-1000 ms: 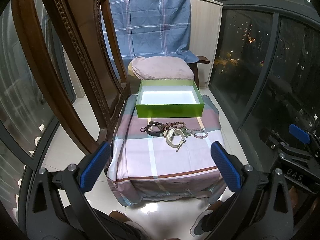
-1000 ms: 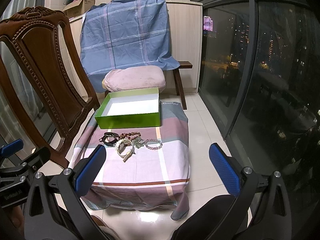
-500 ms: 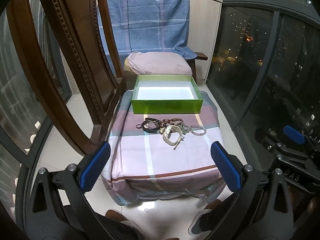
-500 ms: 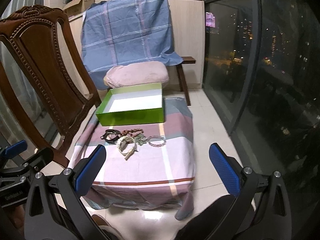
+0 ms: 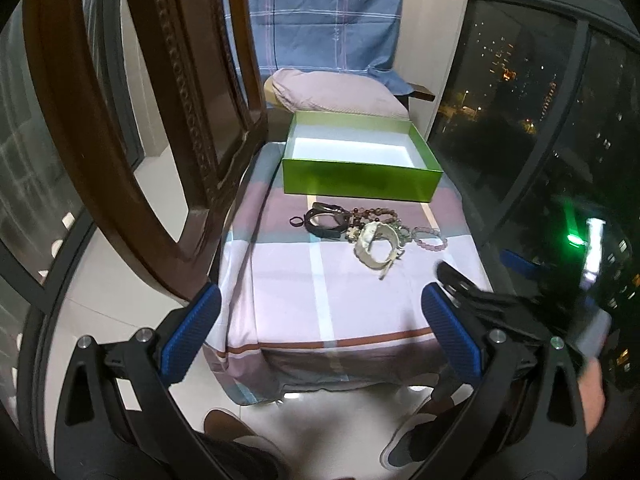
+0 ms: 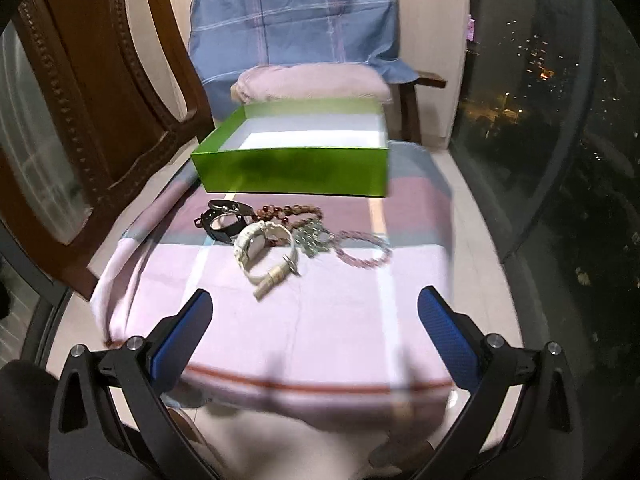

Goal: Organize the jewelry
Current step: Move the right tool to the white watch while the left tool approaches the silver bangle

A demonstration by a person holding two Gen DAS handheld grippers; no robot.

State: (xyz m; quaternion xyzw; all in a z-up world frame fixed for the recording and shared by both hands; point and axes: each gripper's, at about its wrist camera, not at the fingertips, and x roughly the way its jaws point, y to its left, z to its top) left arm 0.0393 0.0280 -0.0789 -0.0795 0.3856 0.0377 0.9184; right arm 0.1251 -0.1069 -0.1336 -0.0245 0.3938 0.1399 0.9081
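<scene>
Nothing sorted yet. All the jewelry sits in one cluster mid-frame on the cloth-covered surface (image 6: pixel 328 320), just in front of the green box (image 6: pixel 292 168), which lies toward the top centre of both views. I see only bare white floor in the box, though its near wall hides a strip of it.

In the right wrist view, from frame left to right:
- black watch (image 6: pixel 224 220), with a small dark ring just beside it
- brown bead strand (image 6: pixel 288 212) behind the rest, nearest the box
- white watch (image 6: pixel 260 252), strap end pointing toward the bottom of the frame, overlapping the pile
- pale green piece (image 6: pixel 314 238), tangled, can't tell what kind
- pink bead bracelet (image 6: pixel 362 250), slightly apart on the right

Right gripper (image 6: pixel 316 332): spread wide, jaws just starting to close, nothing between them. It hangs over the near part of the cloth, short of the white watch. Frame is smeared.

Left gripper (image 5: pixel 320 324): spread wide, empty, at the near edge of the surface. The right tool shows at lower right of that view.

My read: first pick is still ahead, every piece is left to move, and the white watch looks the likely first grab. The overlap could drag neighbours.
</scene>
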